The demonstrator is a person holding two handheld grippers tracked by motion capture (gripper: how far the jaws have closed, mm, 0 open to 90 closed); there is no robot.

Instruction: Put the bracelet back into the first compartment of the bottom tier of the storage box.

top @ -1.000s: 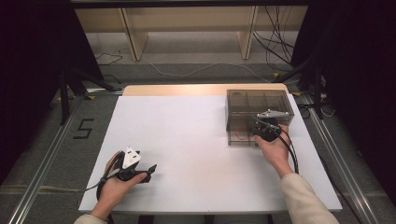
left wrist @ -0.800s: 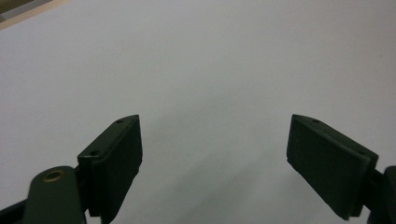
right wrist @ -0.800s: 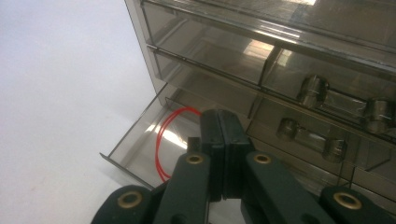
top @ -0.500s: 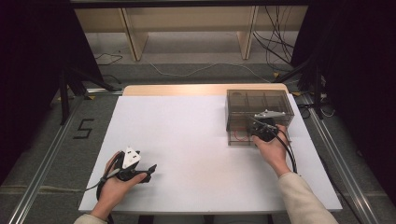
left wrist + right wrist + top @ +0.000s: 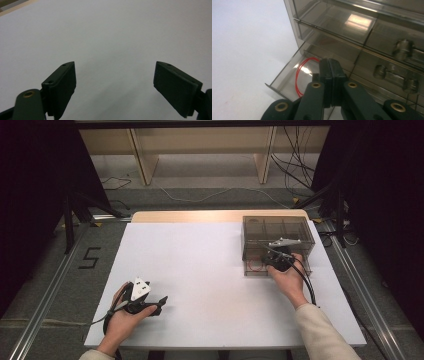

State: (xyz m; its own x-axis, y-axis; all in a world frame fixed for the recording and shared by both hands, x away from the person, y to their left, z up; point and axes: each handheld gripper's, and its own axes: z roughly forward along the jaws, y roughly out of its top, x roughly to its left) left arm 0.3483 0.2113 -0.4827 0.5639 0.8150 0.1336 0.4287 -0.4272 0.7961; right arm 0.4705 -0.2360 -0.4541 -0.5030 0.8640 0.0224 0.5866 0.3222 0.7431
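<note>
Right gripper view: closed right hand-held gripper [image 5: 329, 75] hides part of red loop [image 5: 298, 75] (grasp unclear).

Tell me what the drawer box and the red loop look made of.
Drawer box: seemingly smoke-tinted clear plastic, glossy; you see through its walls, and light glints off the drawer fronts. Red loop: thin and curved, lying in the open drawer; possibly a rubber band or coated wire, too fine to tell. The right gripper is shut at that drawer.
</note>
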